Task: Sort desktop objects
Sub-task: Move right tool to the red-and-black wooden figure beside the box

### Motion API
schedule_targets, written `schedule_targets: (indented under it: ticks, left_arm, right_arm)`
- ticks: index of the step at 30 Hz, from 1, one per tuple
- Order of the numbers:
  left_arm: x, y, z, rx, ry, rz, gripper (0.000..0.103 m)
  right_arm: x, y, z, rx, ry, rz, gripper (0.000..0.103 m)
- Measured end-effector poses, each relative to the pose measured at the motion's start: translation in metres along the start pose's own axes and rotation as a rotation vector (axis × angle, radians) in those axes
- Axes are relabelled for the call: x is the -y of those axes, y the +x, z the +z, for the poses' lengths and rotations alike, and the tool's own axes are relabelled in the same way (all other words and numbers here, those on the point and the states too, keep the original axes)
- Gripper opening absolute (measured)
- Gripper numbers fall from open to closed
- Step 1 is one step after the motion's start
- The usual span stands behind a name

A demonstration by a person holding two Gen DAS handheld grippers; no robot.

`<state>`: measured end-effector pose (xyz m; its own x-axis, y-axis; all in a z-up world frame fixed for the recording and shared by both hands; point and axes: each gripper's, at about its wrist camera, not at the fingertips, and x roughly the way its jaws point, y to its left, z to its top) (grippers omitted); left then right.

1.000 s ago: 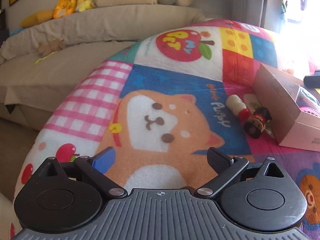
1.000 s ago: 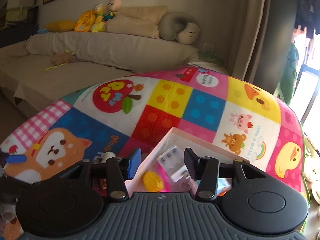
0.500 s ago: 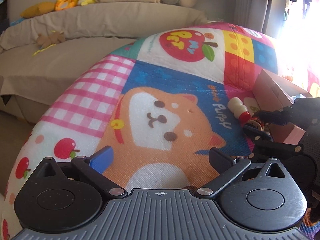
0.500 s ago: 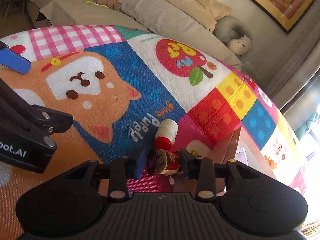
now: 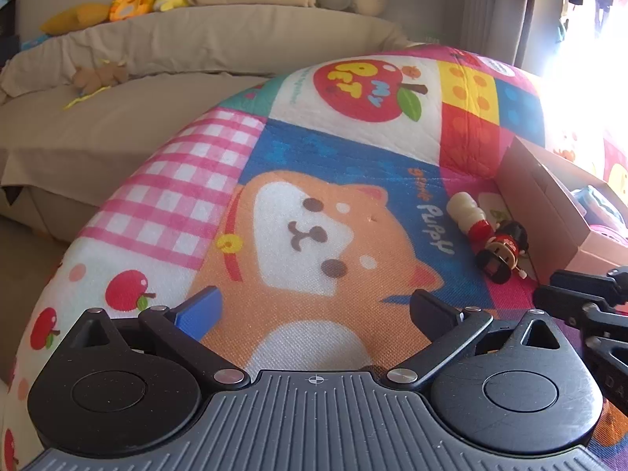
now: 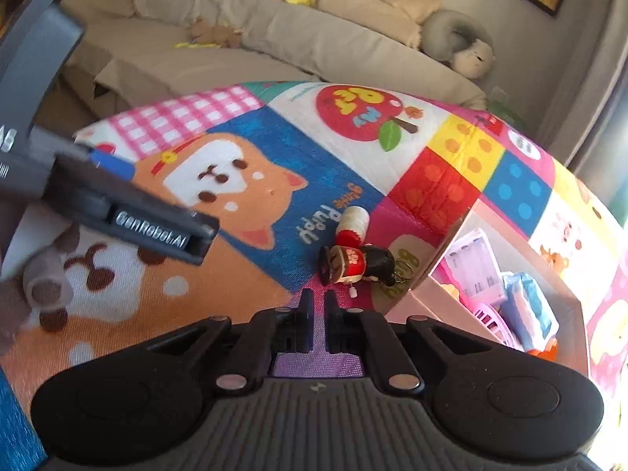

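Observation:
A small soldier-doll keychain lies on its side on the colourful play mat, beside a small white bottle with a red cap; both also show in the left wrist view, doll and bottle. A pink cardboard box holds several sorted items just right of them. My right gripper is nearly shut and empty, just short of the doll. My left gripper is open and empty over the orange dog print.
A beige sofa with plush toys and a neck pillow stands behind the mat. The box sits at the mat's right side. The left gripper's body crosses the left of the right wrist view.
My right gripper swung from over the box down to the doll, had its jaws around it half a second ago, then pulled back and closed empty. The doll stays on the mat.

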<state>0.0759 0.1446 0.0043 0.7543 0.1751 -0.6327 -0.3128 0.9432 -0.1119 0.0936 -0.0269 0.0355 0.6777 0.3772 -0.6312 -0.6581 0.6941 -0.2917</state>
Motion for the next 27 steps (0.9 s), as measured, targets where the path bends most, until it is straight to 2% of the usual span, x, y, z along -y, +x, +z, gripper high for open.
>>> schedule_targets:
  ticks: [1,2,4,7,9,10,11,12,13,16,18,19,20,25,26,27]
  left_arm:
    - [-0.002,-0.001,0.000,0.005,-0.013,-0.005,0.103]
    - [-0.004,-0.001,0.000,0.010,-0.026,-0.007,0.103]
    - [-0.008,-0.002,0.000,0.017,-0.051,-0.011,0.103]
    - [-0.013,-0.004,-0.001,0.031,-0.085,-0.014,0.103]
    - [-0.017,-0.005,-0.001,0.041,-0.115,-0.024,0.103]
    - [-0.021,-0.007,-0.001,0.054,-0.146,-0.024,0.103]
    - [-0.024,-0.007,-0.001,0.055,-0.166,-0.023,0.103]
    - [-0.027,-0.007,-0.001,0.057,-0.185,-0.033,0.103]
    - [-0.029,-0.008,-0.001,0.064,-0.195,-0.036,0.103]
    - [-0.034,-0.008,-0.002,0.065,-0.229,-0.034,0.103]
    - [-0.032,-0.009,-0.002,0.070,-0.222,-0.030,0.103]
    - [-0.031,-0.009,-0.002,0.068,-0.215,-0.025,0.103]
    - [-0.030,-0.008,-0.002,0.067,-0.214,-0.024,0.103]
    - [-0.031,-0.008,-0.002,0.065,-0.215,-0.024,0.103]
    - [-0.031,-0.008,-0.002,0.065,-0.212,-0.023,0.103]
    - [-0.031,-0.008,-0.002,0.064,-0.210,-0.022,0.103]
  right_arm:
    - [0.004,0.005,0.003,-0.003,0.053,-0.003,0.015]
    - [0.004,0.010,0.003,-0.003,0.081,-0.015,0.015]
    - [-0.007,0.025,0.003,0.003,0.091,-0.106,0.015]
    - [-0.019,0.043,0.001,0.000,0.147,-0.162,0.027]
    - [-0.022,0.047,0.007,0.003,0.150,-0.203,0.049]
    - [-0.018,0.047,0.011,0.017,0.194,-0.192,0.074]
    - [-0.015,0.047,0.013,0.026,0.231,-0.192,0.081]
    - [-0.012,0.049,0.015,0.030,0.267,-0.178,0.081]
    - [-0.010,0.052,0.017,0.021,0.289,-0.156,0.080]
    - [-0.007,0.067,0.022,-0.030,0.355,-0.131,0.065]
    - [-0.006,0.070,0.024,-0.023,0.370,-0.131,0.045]
    - [-0.005,0.071,0.025,-0.026,0.370,-0.118,0.027]
    - [-0.004,0.070,0.025,-0.027,0.369,-0.093,0.019]
    - [-0.005,0.038,0.007,0.001,0.284,-0.044,0.018]
    - [-0.003,0.030,0.001,-0.002,0.276,-0.032,0.015]
    - [0.002,0.021,-0.006,-0.013,0.279,-0.006,0.003]
